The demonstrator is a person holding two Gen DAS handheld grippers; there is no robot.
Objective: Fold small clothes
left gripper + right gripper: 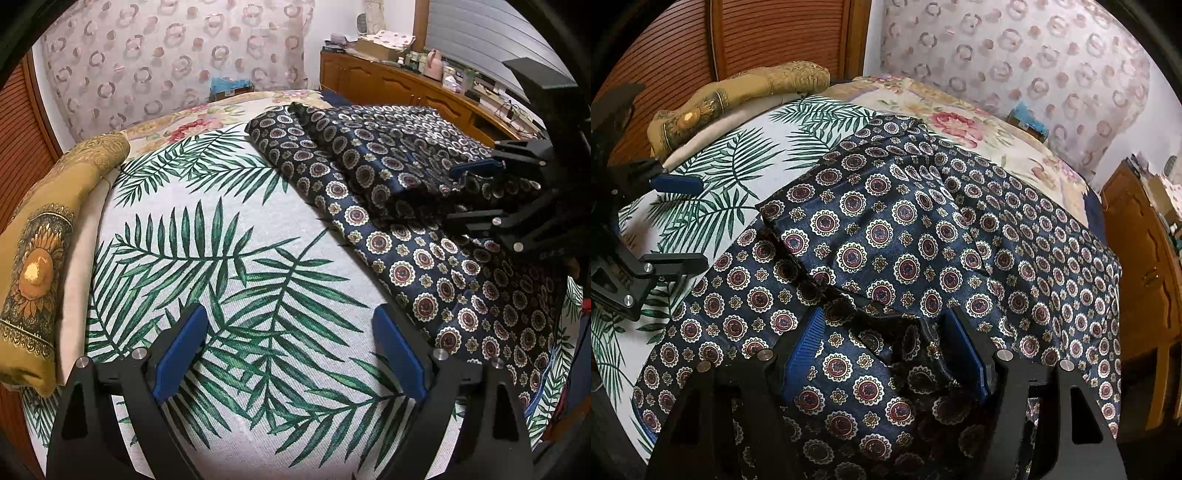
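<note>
Blue-padded black fingers of the left gripper [290, 354] stand wide apart at the bottom of its frame, empty over the white palm-leaf printed cloth [229, 236], apparently having let go. Right gripper [892, 350], low in its own frame, has its pads bracketing a bunched fold of the navy satin garment with medallion print [886, 229]; whether they press it I cannot tell. That garment lies half-folded across the frame's centre and right, probably mid-fold.
</note>
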